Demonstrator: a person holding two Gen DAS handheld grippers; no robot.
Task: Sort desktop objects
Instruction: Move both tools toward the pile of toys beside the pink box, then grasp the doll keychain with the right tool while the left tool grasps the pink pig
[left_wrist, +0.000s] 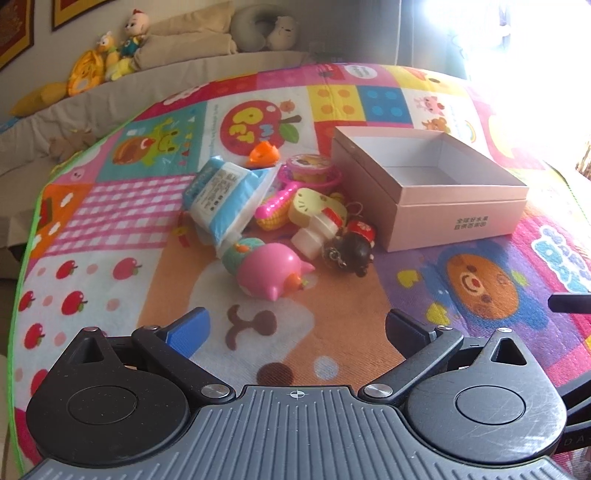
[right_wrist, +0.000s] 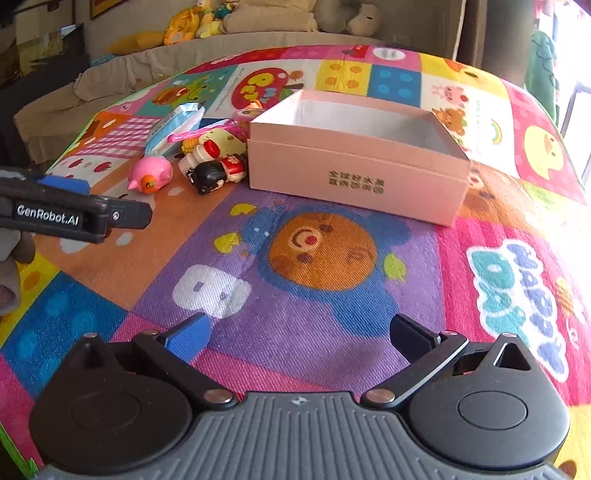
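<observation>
An open, empty pink box stands on the colourful play mat; it also shows in the right wrist view. A heap of small things lies left of it: a pink pig toy, a blue-white tissue pack, a dark-haired doll keychain, a yellow squishy toy, a pink hand mirror, a small cup and an orange piece. My left gripper is open and empty, just short of the pig. My right gripper is open and empty over the mat, short of the box.
The left gripper's body shows at the left edge of the right wrist view. A beige sofa with plush toys and cushions stands behind the mat. Bright window glare fills the far right.
</observation>
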